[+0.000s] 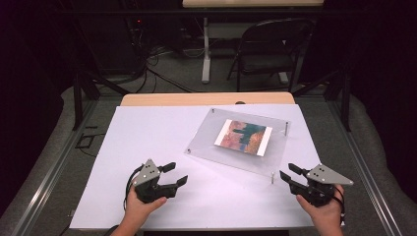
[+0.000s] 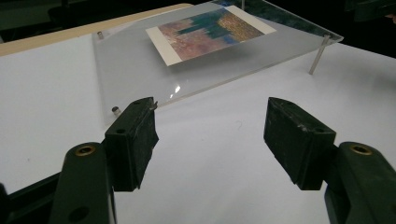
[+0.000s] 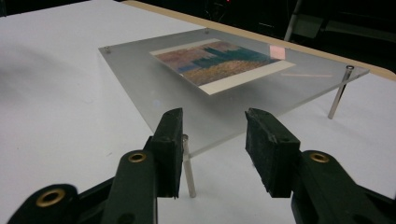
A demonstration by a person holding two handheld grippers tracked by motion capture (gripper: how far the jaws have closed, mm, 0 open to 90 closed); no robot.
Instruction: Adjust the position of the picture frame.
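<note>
Clear plate (image 1: 246,147) on metal legs stands toward the table's (image 1: 147,132) far right corner, a colourful picture (image 1: 243,137) lying on it. Left gripper (image 1: 178,174) gapes wide over bare table, holding nothing. Right gripper (image 3: 212,140), half open, holds nothing; the plate's near leg (image 3: 187,170) stands beside one jaw, contact unclear.

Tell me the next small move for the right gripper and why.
Probably ease the right gripper forward a little. Its jaws stand open around the near corner of the clear frame, beside the metal post, and nothing is gripped yet.
</note>
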